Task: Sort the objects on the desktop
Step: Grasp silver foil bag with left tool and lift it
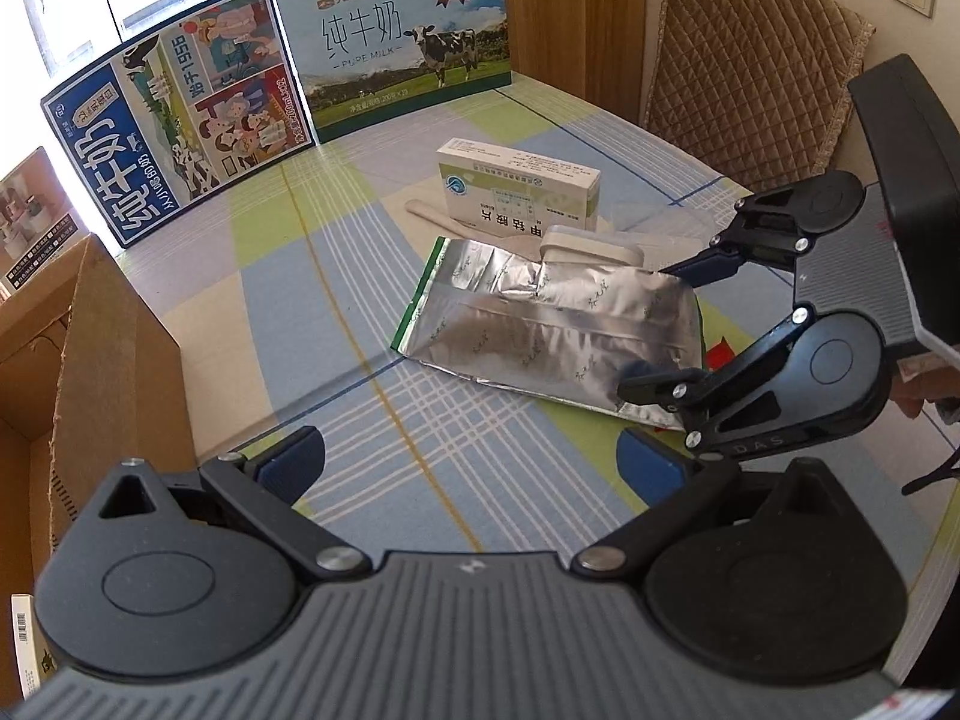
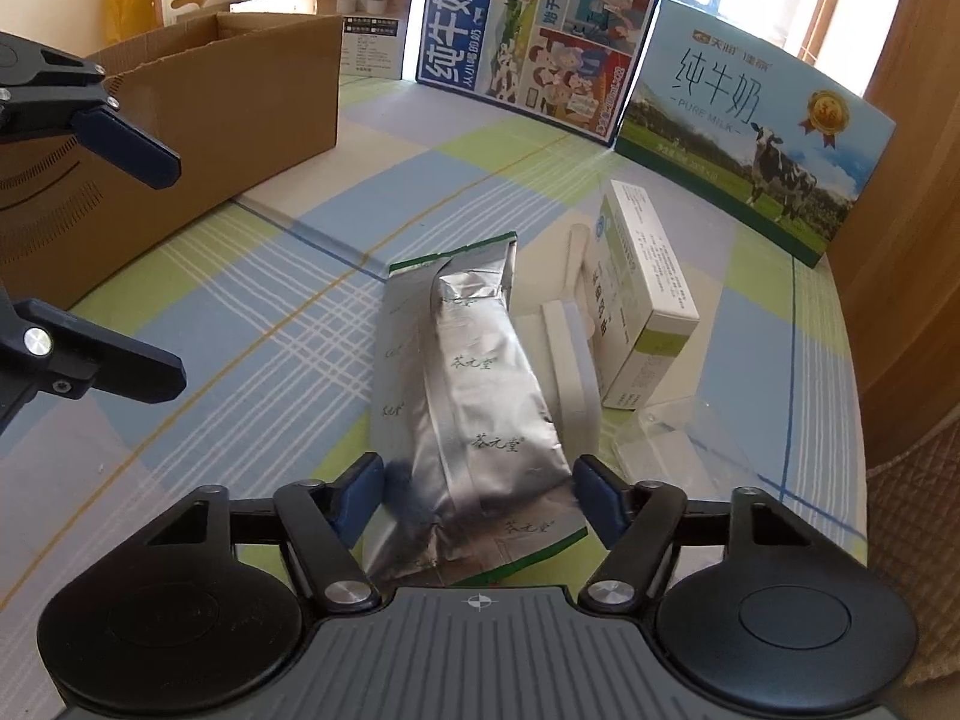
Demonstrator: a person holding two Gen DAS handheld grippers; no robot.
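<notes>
Desk: checked cloth in blue, green and cream covers it, daylight from a window behind.
Back edge: two milk cartons stand upright side by side, blue cartoon one and pale cow one.
Left edge: open cardboard box, flaps up.
Foil pouch: silver pouch lies flat mid-desk, green-trimmed ends, long side running away from my right tool.
My right gripper: jaws straddle the pouch's near end, blue pads at both its sides; left pad touches the foil, right pad at the edge, can't tell if it presses.
My left gripper: jaws spread wide, nothing between them, hanging over bare cloth between box and pouch.
Medicine box: white and green, just beyond the pouch.
White case: small, flat, touching the pouch's far side, below the medicine box.
Chair: quilted brown back at the desk's right edge.
</notes>
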